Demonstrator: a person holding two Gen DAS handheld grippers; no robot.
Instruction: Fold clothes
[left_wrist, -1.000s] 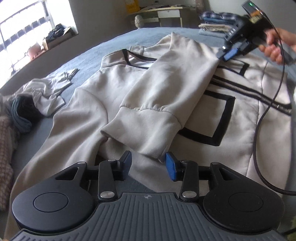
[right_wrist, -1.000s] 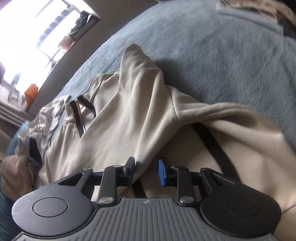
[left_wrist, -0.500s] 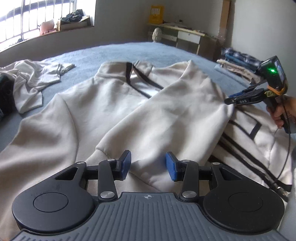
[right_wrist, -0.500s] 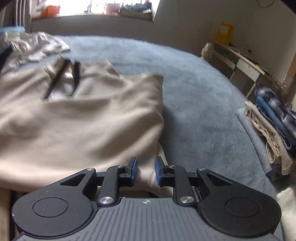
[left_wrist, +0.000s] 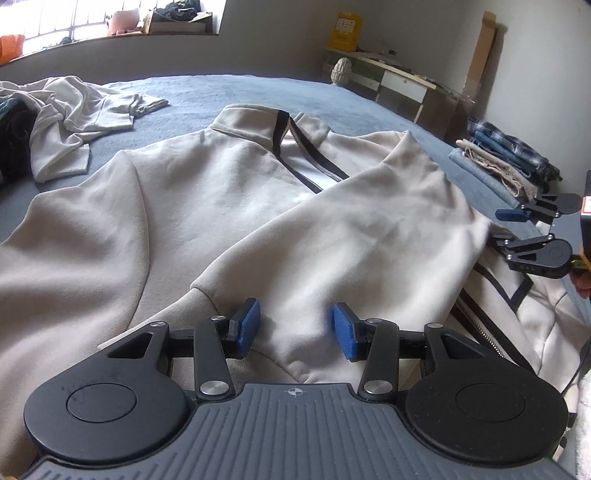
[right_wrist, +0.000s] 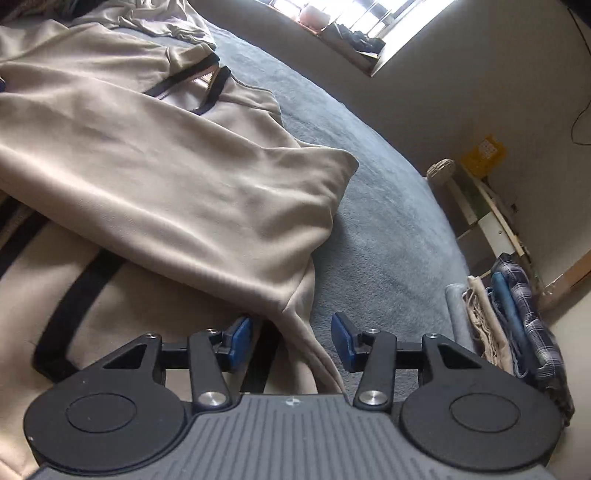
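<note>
Your left tool (left_wrist: 293, 328) has its jaws parted, having just widened a little; the sleeve cuff (left_wrist: 295, 354) of the beige jacket (left_wrist: 207, 192) lies between the pads, ungripped. Ahead, the jacket spreads across the blue bed (left_wrist: 229, 92). Your right tool (right_wrist: 291, 338) has just opened, jaws apart, the folded sleeve's edge (right_wrist: 306, 332) loose between them.

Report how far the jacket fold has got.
Done: the right sleeve lies folded across the beige jacket, cuff near the left hand-held gripper.
In hand: nothing is pinched. The right hand-held gripper has just been opening, a fabric fold loose between its open pads; the left is open too.
Left: the other sleeve is still spread out, and the body is unfolded.
</note>
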